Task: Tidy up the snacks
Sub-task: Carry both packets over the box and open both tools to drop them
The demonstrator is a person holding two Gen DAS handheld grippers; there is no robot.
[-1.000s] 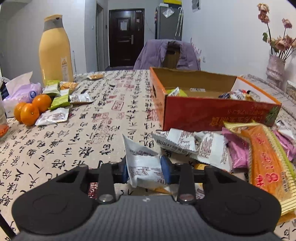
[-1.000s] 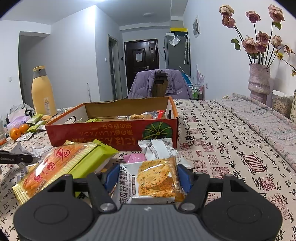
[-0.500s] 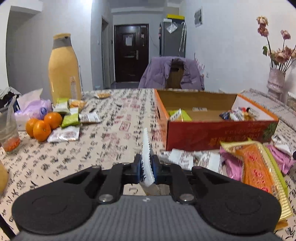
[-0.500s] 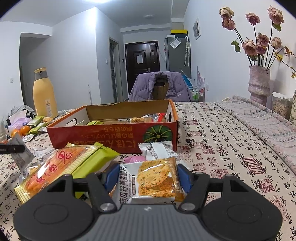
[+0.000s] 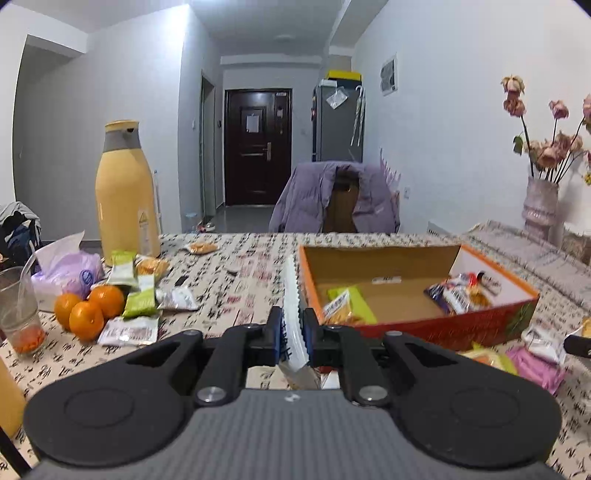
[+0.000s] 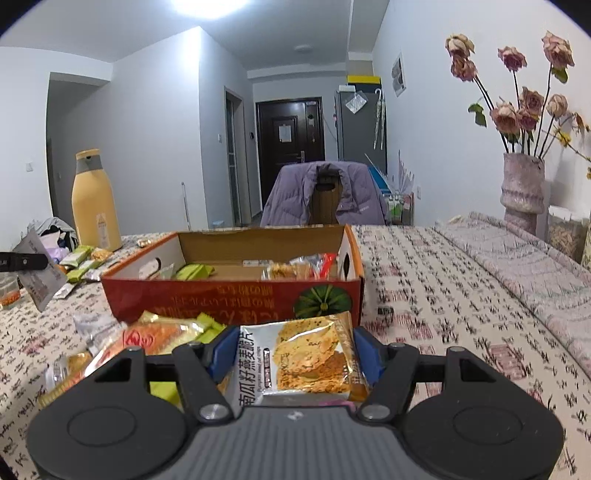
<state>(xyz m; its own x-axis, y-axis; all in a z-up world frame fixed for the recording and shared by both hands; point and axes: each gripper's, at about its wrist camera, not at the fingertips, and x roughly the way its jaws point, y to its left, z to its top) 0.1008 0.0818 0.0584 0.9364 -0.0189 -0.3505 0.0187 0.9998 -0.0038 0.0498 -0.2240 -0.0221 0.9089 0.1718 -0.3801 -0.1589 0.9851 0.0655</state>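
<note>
**Snack packets held in both grippers**

A white packet point(image 5: 293, 317) stands edge-on, pinched in the left gripper point(image 5: 293, 334) above the tabletop point(image 5: 236, 280), near the box point(image 5: 417, 325). The right gripper point(image 6: 293, 356) fingers clasp a cracker packet point(image 6: 306, 363) just before that box

White walls point(image 5: 443, 110) flank a hallway ending at a dark door point(image 5: 257, 151); a purple jacket point(image 6: 321, 195) drapes a chair; a ceiling light point(image 6: 207, 5) glows.

My table point(image 5: 258, 273) wears a calligraphy-print cloth; on it sit the orange box point(image 5: 424, 325), three oranges point(image 5: 88, 310), scattered snack packets point(image 5: 136, 295).
</note>
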